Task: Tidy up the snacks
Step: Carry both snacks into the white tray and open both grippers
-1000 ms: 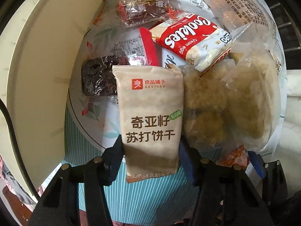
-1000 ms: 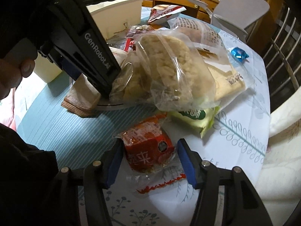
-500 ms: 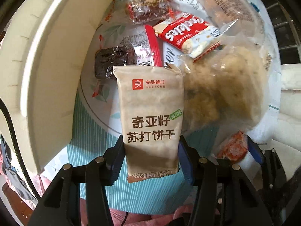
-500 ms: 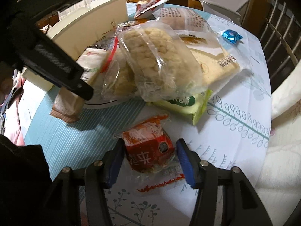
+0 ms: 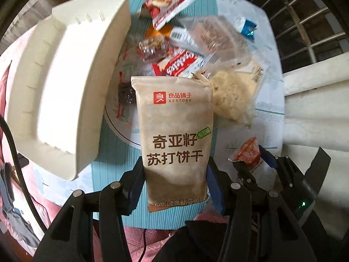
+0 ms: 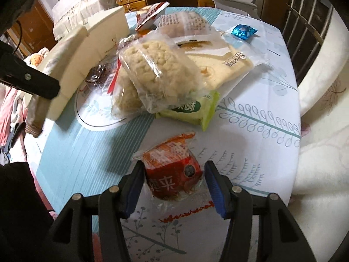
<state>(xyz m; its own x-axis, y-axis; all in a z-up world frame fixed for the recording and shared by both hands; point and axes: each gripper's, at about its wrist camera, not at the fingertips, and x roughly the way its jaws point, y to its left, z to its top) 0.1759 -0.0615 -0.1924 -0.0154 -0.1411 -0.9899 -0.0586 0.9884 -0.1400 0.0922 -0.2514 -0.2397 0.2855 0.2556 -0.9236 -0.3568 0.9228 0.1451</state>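
The left gripper [image 5: 174, 183] has its jaws pinching a tan cracker packet [image 5: 174, 135], held upright above the bench [image 5: 113, 174]; a white tray [image 5: 65, 91] lies ahead and to the jaws' left. The right gripper [image 6: 174, 183] has its jaws spread around a red snack pack [image 6: 174, 174] lying on the bench, apparently not squeezing it. Ahead of those jaws sits a pile of clear-wrapped puffed cakes [image 6: 157, 74] and a green packet [image 6: 192, 111].

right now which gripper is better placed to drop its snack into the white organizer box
Left. The left gripper already grips the brown cracker packet raised beside the white organizer box. The right gripper sits low around the red snack, farther from it.
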